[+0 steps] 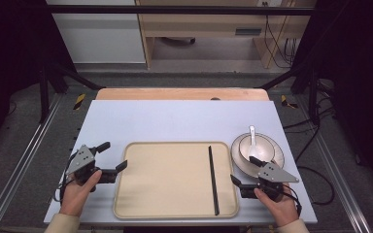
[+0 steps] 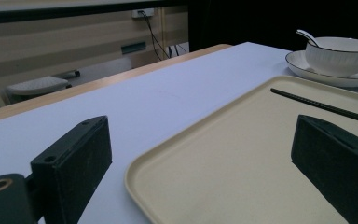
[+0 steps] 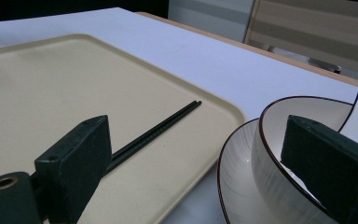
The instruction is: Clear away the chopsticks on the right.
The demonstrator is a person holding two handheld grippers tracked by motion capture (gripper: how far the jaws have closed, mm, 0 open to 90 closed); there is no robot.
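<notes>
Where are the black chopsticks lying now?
In the high view, the chopsticks lie on the right part of the beige tray, beside the plate holding the bowl.

The tray [image 1: 175,182] is plain beige, the chopsticks [image 1: 213,178] black, the bowl [image 3: 279,154] white with a dark rim, the table [image 1: 175,121] pale lavender-white.

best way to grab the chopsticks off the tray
Grip the chopsticks near mid-length, coming straight down with the right hand-held gripper, jaws across them. They lie flat and together on the tray, so a side approach would probably just push them.
</notes>
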